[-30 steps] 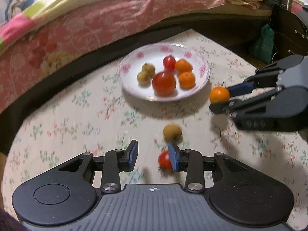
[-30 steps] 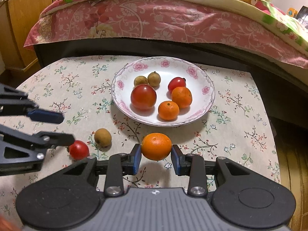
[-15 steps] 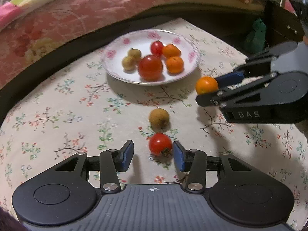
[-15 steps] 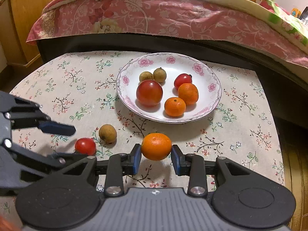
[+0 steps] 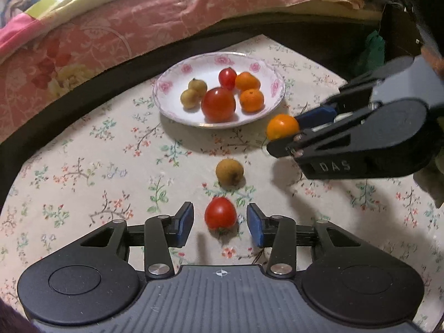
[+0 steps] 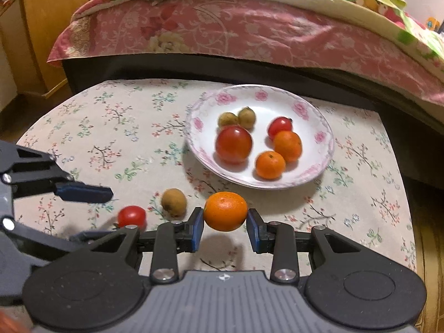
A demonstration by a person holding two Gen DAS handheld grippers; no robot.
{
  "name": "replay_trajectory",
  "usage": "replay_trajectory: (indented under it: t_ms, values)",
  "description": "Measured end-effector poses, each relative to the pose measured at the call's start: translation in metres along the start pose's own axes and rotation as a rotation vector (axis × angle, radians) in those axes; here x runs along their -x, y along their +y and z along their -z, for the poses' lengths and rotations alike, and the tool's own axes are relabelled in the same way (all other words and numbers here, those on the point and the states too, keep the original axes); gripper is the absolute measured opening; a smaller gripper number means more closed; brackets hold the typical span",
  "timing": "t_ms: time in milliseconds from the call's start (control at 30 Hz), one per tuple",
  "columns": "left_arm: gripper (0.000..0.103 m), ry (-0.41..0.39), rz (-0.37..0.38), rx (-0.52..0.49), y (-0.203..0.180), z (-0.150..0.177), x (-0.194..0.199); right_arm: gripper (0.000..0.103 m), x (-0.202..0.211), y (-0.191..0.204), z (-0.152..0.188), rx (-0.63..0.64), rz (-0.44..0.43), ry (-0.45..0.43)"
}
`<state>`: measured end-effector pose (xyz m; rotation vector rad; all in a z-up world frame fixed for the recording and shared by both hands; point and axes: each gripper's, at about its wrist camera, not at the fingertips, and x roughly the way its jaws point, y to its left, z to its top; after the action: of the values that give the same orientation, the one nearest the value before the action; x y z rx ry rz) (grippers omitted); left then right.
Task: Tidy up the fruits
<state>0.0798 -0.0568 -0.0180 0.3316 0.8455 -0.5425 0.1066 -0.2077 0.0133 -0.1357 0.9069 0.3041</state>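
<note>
Two hand-held tongs working over a desk (image 5: pixel 69 166) covered by a floral cloth, beside a bed (image 6: pixel 249 33). The right tongs (image 6: pixel 224 223) are gripping a mandarin orange (image 6: pixel 225 211) between the blue pads, holding it clear of the cloth and just short of the near rim of the rose-patterned plate (image 6: pixel 319 136); from the left wrist view the same orange (image 5: pixel 282 126) is sitting at the tips of the right tongs (image 5: pixel 291 130). The left tongs (image 5: pixel 220 224) are standing open, bracketing a cherry tomato (image 5: pixel 220 213) that is lying on the cloth, neither pad touching it. A longan (image 5: pixel 229 172) is lying just beyond the tomato, toward the plate, which is carrying a large tomato (image 5: pixel 218 104), a small one, two oranges and two longans. Likely risks: closing off-centre is apt to squirt the round tomato sideways or into the longan; pinching hard may split it; releasing the orange over the rim may send it rolling off.
</note>
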Motion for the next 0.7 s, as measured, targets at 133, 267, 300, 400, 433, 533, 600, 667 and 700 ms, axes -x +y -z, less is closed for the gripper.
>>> replay_trajectory:
  t_ms: [133,267,300,400,433,533,600,667,700]
  values:
    - [0.050,0.006,0.008,0.016,0.005,0.004,0.000,0.034,-0.002,0.006,-0.001,0.014,0.003,0.000]
    - [0.051,0.004,0.019,0.037,0.011,0.003,-0.001,0.034,-0.003,-0.002,-0.001,-0.010,0.013,0.003]
    - [0.051,0.005,0.023,0.044,0.012,0.003,-0.002,0.034,-0.003,-0.004,0.000,-0.015,0.014,0.002]
    - [0.052,0.017,0.040,0.046,0.009,0.003,-0.008,0.034,-0.002,-0.011,0.002,-0.029,0.014,0.005]
    - [0.052,0.021,0.041,0.039,0.005,0.003,-0.011,0.034,-0.002,-0.013,0.003,-0.033,0.013,0.005]
    - [0.052,0.024,0.028,0.020,-0.002,-0.001,-0.020,0.034,-0.001,-0.018,0.006,-0.044,0.012,0.007]
    - [0.051,0.037,0.016,0.014,-0.004,-0.003,-0.027,0.034,0.000,-0.022,0.006,-0.054,0.013,0.004]
    - [0.052,0.035,0.011,0.017,-0.004,-0.003,-0.031,0.034,0.002,-0.025,0.007,-0.063,0.014,0.000]
    - [0.050,0.038,0.015,0.022,-0.003,-0.004,-0.031,0.034,0.003,-0.027,0.007,-0.069,0.014,-0.002]
